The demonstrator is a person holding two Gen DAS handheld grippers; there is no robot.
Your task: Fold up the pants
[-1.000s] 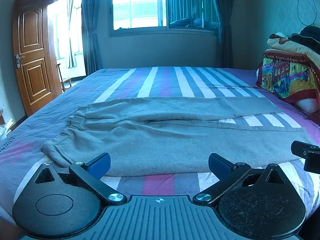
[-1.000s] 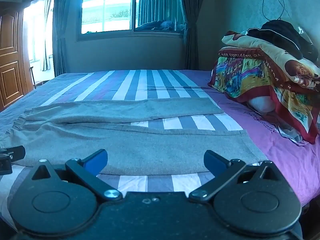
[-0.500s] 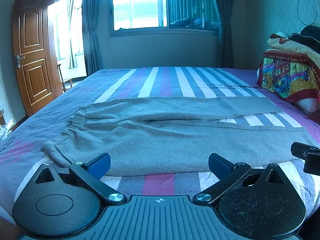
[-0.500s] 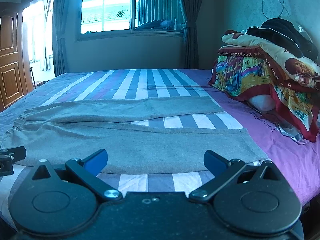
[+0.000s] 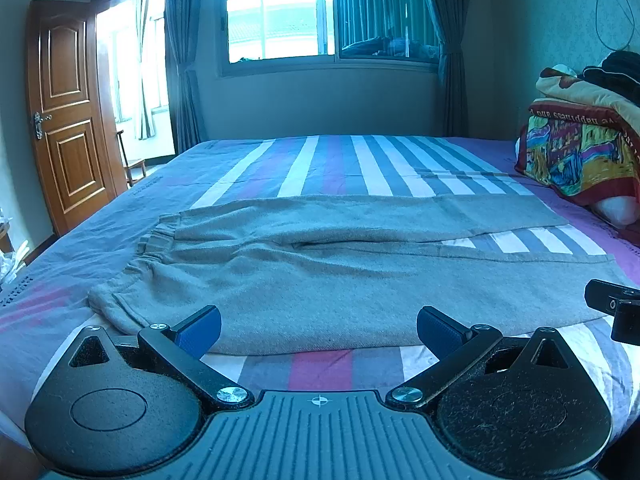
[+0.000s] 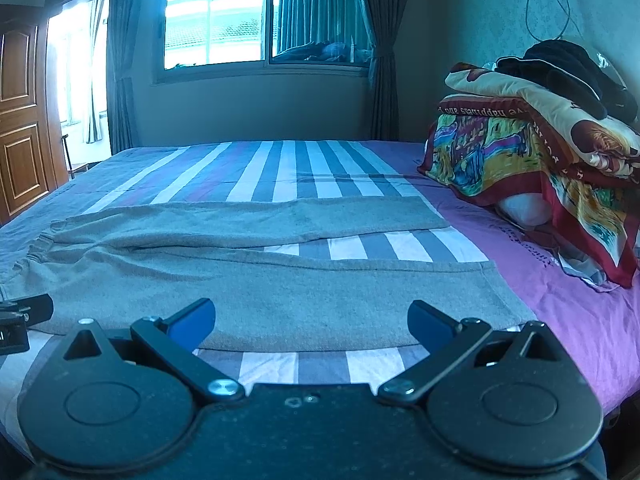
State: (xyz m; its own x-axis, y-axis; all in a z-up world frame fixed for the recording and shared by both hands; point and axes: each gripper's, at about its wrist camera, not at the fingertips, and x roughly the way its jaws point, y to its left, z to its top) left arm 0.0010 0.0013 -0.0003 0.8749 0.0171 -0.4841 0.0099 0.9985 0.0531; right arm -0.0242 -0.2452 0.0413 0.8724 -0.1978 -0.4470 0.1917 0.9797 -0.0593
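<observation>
Grey pants (image 5: 320, 272) lie flat across the striped bed (image 5: 344, 160), waistband at the left, both legs stretching right; they also show in the right wrist view (image 6: 280, 280). My left gripper (image 5: 318, 330) is open and empty, just short of the near edge of the pants by the waist end. My right gripper (image 6: 310, 324) is open and empty, just short of the near leg's edge toward the hem end. Each gripper's tip shows at the edge of the other's view.
A pile of folded colourful blankets (image 6: 532, 168) with dark clothes on top sits at the bed's right side. A wooden door (image 5: 64, 116) stands at the left. A window with curtains (image 5: 328, 16) is behind the bed.
Both grippers have barely shifted; the right view has crept very slightly. The pants have not moved.
</observation>
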